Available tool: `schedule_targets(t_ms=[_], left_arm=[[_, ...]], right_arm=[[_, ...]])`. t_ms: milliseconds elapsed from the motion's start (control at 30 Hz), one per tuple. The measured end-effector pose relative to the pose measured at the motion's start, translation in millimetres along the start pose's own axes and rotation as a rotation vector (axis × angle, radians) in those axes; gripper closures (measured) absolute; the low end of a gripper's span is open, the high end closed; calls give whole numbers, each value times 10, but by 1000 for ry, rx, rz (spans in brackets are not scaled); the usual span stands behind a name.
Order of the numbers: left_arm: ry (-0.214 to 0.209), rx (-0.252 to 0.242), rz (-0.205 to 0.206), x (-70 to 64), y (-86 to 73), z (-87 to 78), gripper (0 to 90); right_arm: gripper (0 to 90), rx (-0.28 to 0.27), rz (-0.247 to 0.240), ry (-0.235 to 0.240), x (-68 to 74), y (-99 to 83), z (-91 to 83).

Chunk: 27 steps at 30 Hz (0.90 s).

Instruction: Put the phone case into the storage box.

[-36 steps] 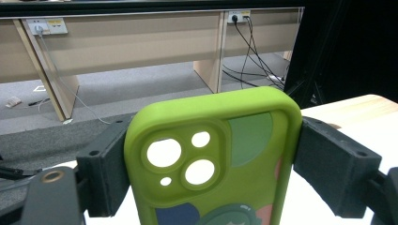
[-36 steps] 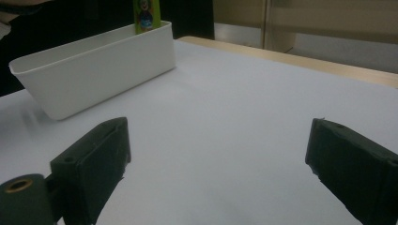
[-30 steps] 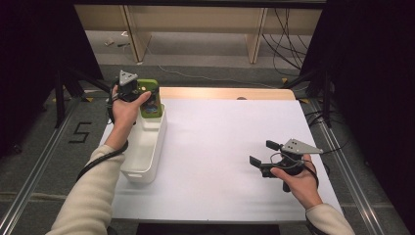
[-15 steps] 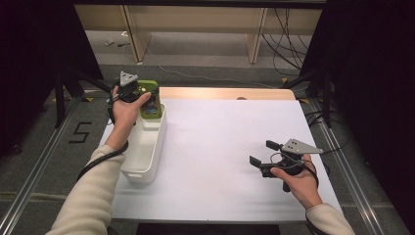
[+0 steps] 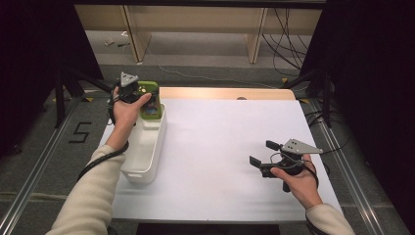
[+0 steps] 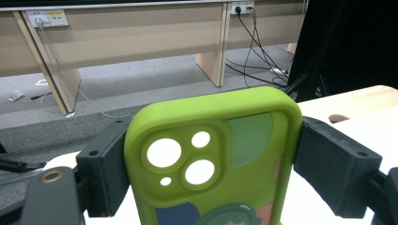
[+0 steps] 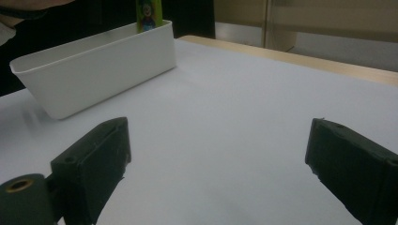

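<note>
Left gripper (image 5: 142, 98) clamps the green phone case (image 5: 150, 100) by its sides, upright over the far end of the white bin (image 5: 147, 147). Not released; lowering and letting go remain. Right gripper (image 5: 266, 156) idles on the table (image 5: 220, 137), jaws apart, empty.
</note>
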State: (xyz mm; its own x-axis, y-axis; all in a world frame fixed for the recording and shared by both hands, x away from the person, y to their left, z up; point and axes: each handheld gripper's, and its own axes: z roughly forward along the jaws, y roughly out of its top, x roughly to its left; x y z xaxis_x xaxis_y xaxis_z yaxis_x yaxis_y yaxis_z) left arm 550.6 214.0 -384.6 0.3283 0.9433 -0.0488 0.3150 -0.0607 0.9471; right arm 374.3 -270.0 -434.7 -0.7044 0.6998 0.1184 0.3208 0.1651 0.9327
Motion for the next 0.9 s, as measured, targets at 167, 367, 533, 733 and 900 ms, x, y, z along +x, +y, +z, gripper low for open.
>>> schedule_targets(t_ms=[167,367,533,733,900], left_arm=[[4,0,-4,14,-4,2,173],[1,6,-2,5,-21,19,173],[3,7,-3,18,-25,23,173],[4,11,-4,24,-37,30,173],[3,14,-1,18,-40,34,173]], right_arm=[[84,2,-1,2,2,-3,6],[85,0,0,0,2,0,3],[85,0,2,2,0,0,0],[86,-1,2,2,-1,-1,3],[87,-1,2,2,1,0,2]])
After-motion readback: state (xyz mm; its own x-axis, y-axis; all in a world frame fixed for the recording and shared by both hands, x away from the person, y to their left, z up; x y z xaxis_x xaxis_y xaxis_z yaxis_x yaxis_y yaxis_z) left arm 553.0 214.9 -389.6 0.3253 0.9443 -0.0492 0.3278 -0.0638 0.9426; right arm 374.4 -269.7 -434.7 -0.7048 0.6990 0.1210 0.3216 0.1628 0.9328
